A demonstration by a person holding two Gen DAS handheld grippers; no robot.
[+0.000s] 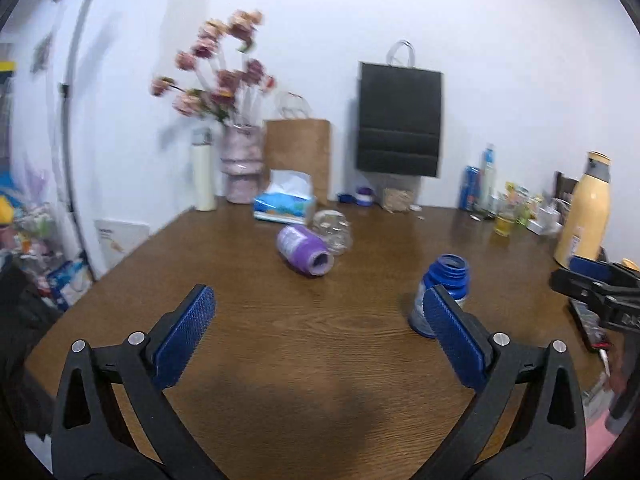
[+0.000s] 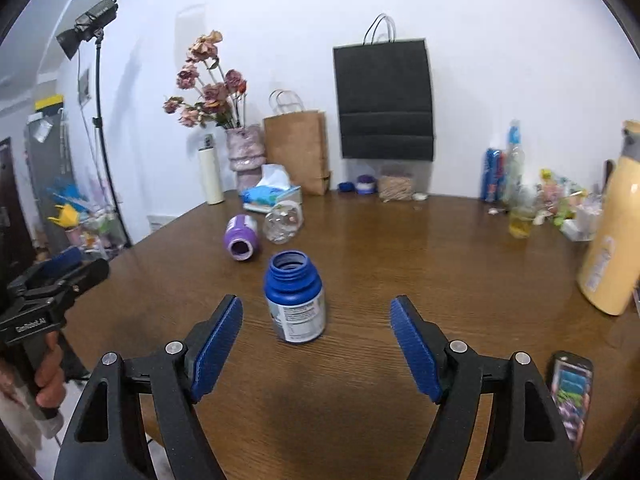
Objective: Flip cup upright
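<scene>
Brown wood-grain table (image 2: 400, 248) against a white wall, with dried flowers (image 2: 208, 84), a brown paper bag (image 2: 296, 152), a black bag (image 2: 384, 100) and a tissue box (image 2: 272, 194) along the back. Cut off at the right edge: a yellow flask (image 2: 612, 240); partly behind the left gripper's finger in the left view: the upright blue bottle (image 2: 295, 300). Beyond it, lying on their sides, the purple cup (image 2: 240, 238) and a clear jar (image 2: 284, 222), side by side; left gripper (image 1: 320, 320) and right gripper (image 2: 316, 328) both spread wide, holding nothing.
</scene>
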